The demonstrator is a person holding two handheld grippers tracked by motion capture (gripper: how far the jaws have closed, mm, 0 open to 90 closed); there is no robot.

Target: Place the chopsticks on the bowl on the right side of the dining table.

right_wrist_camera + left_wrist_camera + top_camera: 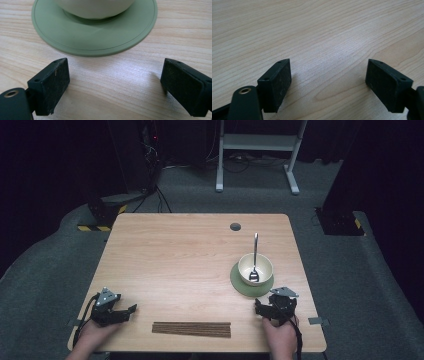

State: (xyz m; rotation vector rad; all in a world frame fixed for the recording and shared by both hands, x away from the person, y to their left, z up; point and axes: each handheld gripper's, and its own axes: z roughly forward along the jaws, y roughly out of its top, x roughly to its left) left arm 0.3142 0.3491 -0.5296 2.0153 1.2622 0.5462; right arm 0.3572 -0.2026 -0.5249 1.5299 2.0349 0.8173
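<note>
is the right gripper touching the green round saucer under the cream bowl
Apart. In the right gripper view, the right gripper has its jaws open, and a strip of bare wooden table lies between them and the rim of the green round saucer.

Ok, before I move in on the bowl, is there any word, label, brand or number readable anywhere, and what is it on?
None: no readable text.
The bowl, green saucer, spoon and chopsticks carry no print.
The table shows bare wood grain.
The left gripper and right gripper carry no readable mark.
The yellow-black hazard stripes on the floor bases hold no words.
</note>
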